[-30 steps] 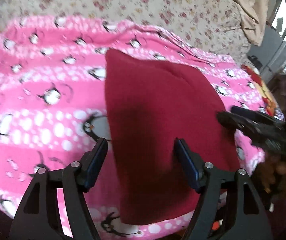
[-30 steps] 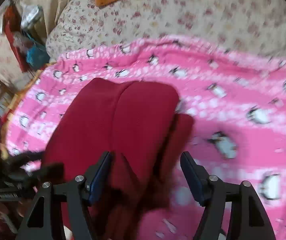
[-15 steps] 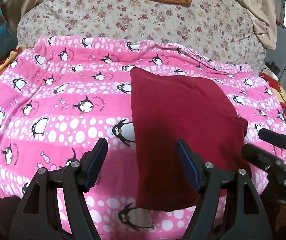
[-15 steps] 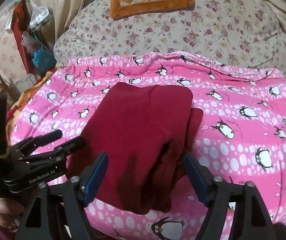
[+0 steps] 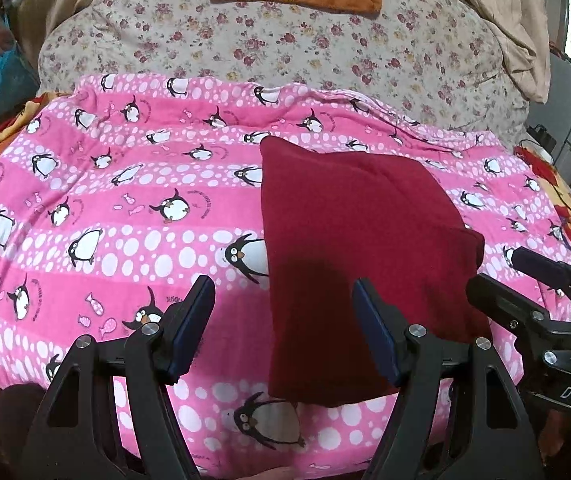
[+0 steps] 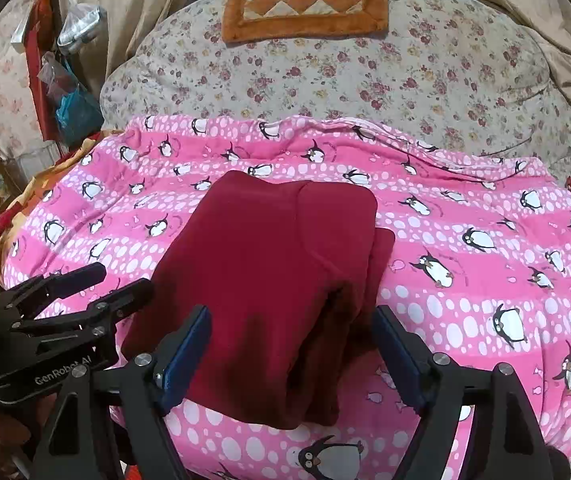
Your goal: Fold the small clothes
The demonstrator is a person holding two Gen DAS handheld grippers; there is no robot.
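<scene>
A dark red garment (image 5: 357, 216) (image 6: 269, 248) lies folded on a pink penguin blanket (image 5: 105, 200) (image 6: 465, 264), with a thicker folded layer along its right side. My left gripper (image 5: 281, 284) (image 6: 121, 278) hovers open above the garment's near left edge, holding nothing. My right gripper (image 6: 291, 312) (image 5: 495, 270) hovers open over the garment's near right part, its fingers apart from the cloth. Neither gripper touches the garment.
Behind the blanket rises a floral quilt (image 5: 285, 52) with an orange checked cushion (image 6: 305, 4) on top. Bags and clutter (image 6: 69, 92) hang at the far left. Beige fabric (image 5: 517, 40) drapes at the right.
Both grippers have drawn back and up from the garment, so more of the bed shows. The right gripper's jaws have spread wider. The garment lies still.
</scene>
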